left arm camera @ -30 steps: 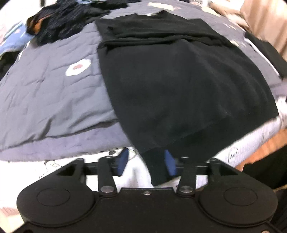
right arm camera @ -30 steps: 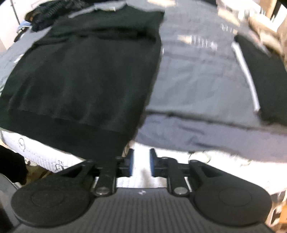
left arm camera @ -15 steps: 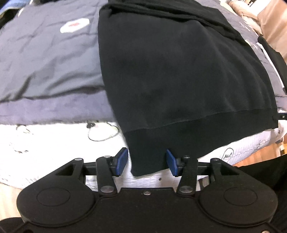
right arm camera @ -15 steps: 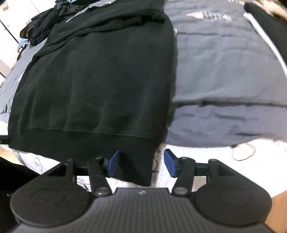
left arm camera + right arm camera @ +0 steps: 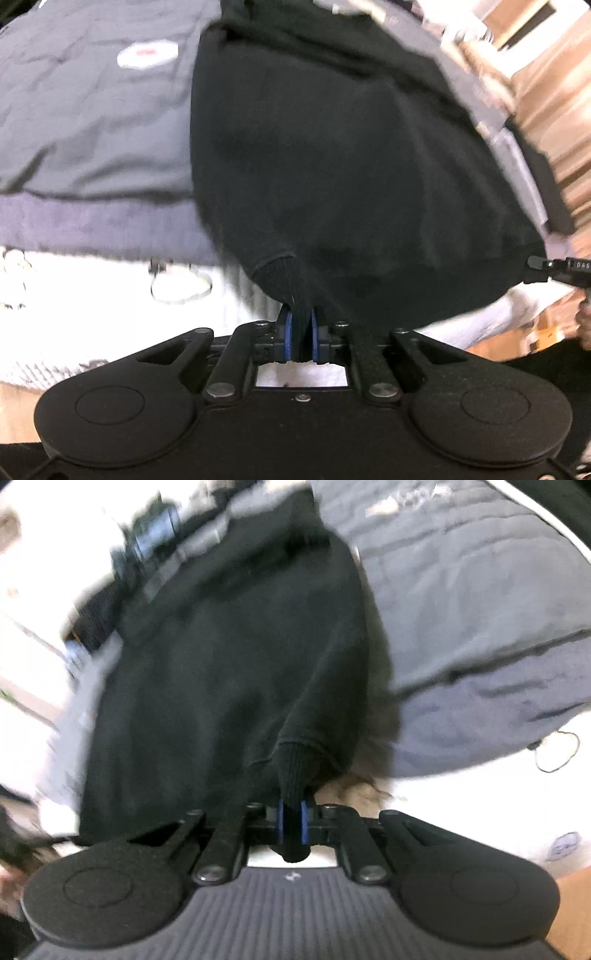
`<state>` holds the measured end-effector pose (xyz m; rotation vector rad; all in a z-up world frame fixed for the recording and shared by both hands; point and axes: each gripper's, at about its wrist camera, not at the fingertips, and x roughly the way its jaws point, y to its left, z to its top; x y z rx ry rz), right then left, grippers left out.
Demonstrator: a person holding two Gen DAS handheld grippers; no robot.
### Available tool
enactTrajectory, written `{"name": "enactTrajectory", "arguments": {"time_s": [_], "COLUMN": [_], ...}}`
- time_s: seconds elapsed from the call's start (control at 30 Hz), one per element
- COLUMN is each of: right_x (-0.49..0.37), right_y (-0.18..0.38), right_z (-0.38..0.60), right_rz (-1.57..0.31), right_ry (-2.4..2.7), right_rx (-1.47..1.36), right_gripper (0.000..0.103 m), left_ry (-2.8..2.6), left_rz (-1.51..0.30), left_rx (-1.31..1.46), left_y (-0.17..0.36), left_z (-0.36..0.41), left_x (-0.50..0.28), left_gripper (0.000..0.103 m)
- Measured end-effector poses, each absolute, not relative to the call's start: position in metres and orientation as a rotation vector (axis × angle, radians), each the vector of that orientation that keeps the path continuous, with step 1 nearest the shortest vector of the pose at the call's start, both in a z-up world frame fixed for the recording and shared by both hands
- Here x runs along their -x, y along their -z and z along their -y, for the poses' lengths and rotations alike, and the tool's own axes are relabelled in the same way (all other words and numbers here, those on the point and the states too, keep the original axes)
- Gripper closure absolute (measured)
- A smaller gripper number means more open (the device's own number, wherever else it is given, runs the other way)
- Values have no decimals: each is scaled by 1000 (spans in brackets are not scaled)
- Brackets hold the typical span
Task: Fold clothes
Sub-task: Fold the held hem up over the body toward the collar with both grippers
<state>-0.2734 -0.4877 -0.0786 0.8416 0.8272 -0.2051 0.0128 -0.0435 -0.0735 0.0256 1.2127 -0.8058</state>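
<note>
At the near edge of the bed, the left tongs [image 5: 300, 339] are pressed together on the ribbed hem of a black sweater [image 5: 332, 155], pinching its left bottom corner between the blue pads. The right tongs [image 5: 291, 823] are likewise clamped on the hem at the opposite corner, with a tuft of ribbing poking through behind the pads.

Outward from both grips the cloth rises in taut ridges, so the bottom edge looks lifted off the mattress, while the rest of the sweater lies stretched lengthwise across the grey quilt [image 5: 92, 110], neck end farthest away. At that far end the cloth seems bunched in a band across the body, perhaps sleeves laid inward, though blur keeps me from being sure. A second dark garment [image 5: 546, 192] lies along the quilt's right side.

As a judgement: with both bottom corners gripped and raised, the fold in hand is probably hem toward collar. That fold is not made yet; the body is at full length.
</note>
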Motion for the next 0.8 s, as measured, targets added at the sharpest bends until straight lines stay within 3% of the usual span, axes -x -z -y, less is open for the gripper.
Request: {"name": "enactTrajectory", "arguments": {"time_s": [0.13,0.37,0.8], "right_x": [277,229,112], "right_y": [50,17,44], "right_z": [504,536,605], "right_rz": [-647,-497,-503], "right_ry": [182,168,233], "right_rx": [-960,-1010,-1071], "right_gripper": [95,95,94], "left_ry": [825,805,734], "left_rz": [-1132,-999,-997], "left_rx": [63,138,162], "left_y": [35,-11,25], "left_z": [32,49,110], "left_x": [-31,-84,-177], "left_gripper": [95,96,96]}}
